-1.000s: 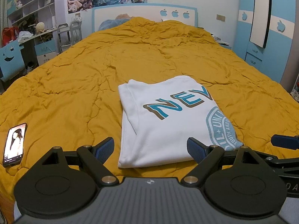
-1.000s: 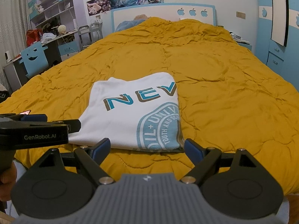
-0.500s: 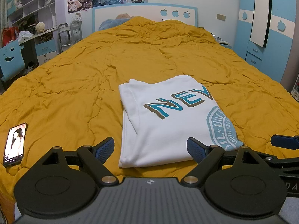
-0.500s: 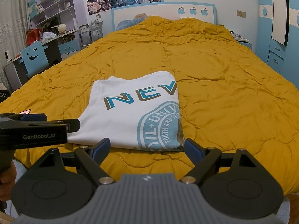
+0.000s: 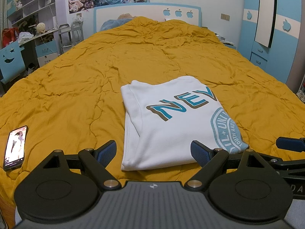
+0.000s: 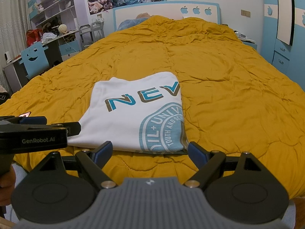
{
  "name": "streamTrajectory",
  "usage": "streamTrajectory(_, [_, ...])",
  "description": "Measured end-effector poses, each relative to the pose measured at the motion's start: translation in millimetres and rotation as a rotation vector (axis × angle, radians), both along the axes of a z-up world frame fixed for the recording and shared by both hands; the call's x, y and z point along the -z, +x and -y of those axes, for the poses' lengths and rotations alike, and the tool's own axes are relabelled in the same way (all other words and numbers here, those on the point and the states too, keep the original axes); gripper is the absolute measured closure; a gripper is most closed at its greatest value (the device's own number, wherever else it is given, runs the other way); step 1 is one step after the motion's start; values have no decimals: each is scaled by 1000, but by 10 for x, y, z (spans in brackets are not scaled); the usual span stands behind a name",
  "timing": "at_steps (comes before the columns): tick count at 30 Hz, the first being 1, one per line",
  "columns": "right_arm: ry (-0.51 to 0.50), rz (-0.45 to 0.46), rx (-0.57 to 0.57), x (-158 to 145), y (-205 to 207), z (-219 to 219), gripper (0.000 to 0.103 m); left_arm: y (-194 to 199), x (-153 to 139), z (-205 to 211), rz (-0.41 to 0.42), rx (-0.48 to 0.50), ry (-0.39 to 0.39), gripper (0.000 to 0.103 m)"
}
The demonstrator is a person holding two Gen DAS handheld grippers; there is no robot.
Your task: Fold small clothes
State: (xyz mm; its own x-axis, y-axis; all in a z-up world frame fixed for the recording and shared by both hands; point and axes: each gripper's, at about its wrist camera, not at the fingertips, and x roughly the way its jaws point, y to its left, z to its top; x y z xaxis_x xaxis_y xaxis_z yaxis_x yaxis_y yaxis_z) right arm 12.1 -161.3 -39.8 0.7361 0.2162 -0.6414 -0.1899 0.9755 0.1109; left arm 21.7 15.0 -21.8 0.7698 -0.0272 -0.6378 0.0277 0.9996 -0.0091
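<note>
Left wrist view: both claws (image 5: 153, 150) (image 6: 147, 151) gape wide, empty, before folded shirt (image 5: 171, 122).

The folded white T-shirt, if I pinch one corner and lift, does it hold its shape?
Probably not: the white T-shirt is soft layered cloth, so lifting should unfold it. It looks light. Pushed, it would likely bunch on the wrinkled orange quilt.

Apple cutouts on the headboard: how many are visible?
3, in a row at the headboard's upper right: left apple, middle apple, right apple. The quilt may hide more.
</note>
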Motion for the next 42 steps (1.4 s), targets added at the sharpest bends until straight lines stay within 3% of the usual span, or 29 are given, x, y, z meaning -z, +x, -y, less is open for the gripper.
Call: streamTrajectory(42, [0,-7,5,21,18,3,21,-13,22,-148,-2,9,33,1])
